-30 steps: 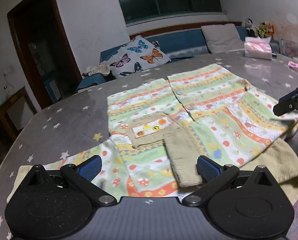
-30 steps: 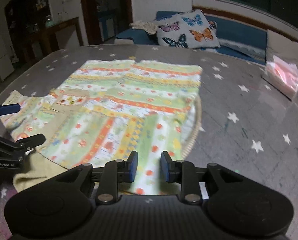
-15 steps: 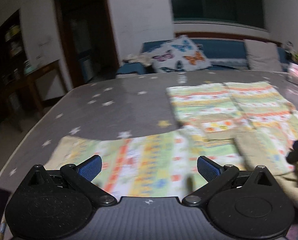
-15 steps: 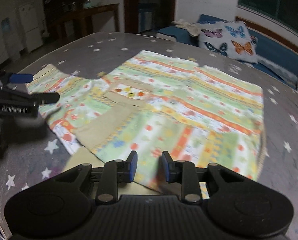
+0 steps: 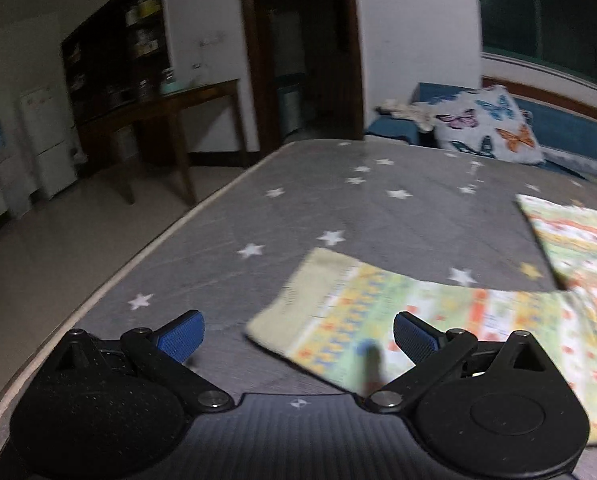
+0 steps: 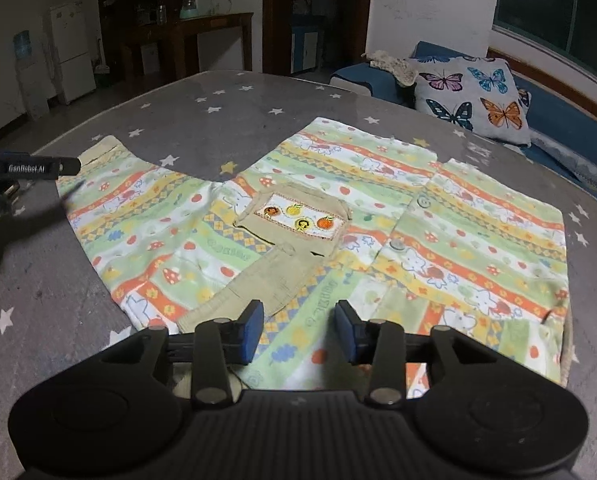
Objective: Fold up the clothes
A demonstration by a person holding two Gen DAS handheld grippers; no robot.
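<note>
A child's striped jacket (image 6: 438, 236) with green, orange and yellow bands lies flat on the grey star-patterned table (image 6: 218, 120), front buttoned, tan collar (image 6: 298, 216) in the middle. One sleeve (image 5: 378, 312) stretches to the left, its tan cuff (image 5: 294, 296) at the end. My left gripper (image 5: 296, 336) hovers open just before that cuff, nothing between its blue pads; it also shows in the right wrist view as the left gripper (image 6: 38, 168). My right gripper (image 6: 299, 330) stands open over the jacket's near edge, holding nothing.
The table's left edge (image 5: 138, 264) curves close beside my left gripper, with bare floor beyond. A blue sofa (image 6: 558, 116) with a butterfly cushion (image 6: 470, 96) runs behind the table. A wooden side table (image 5: 166, 120) and a white cabinet (image 6: 70, 56) stand at the far left.
My left gripper has swung left, from over the jacket's body to the sleeve cuff. My right gripper has moved left along the near edge, and its jaws have opened wider.
</note>
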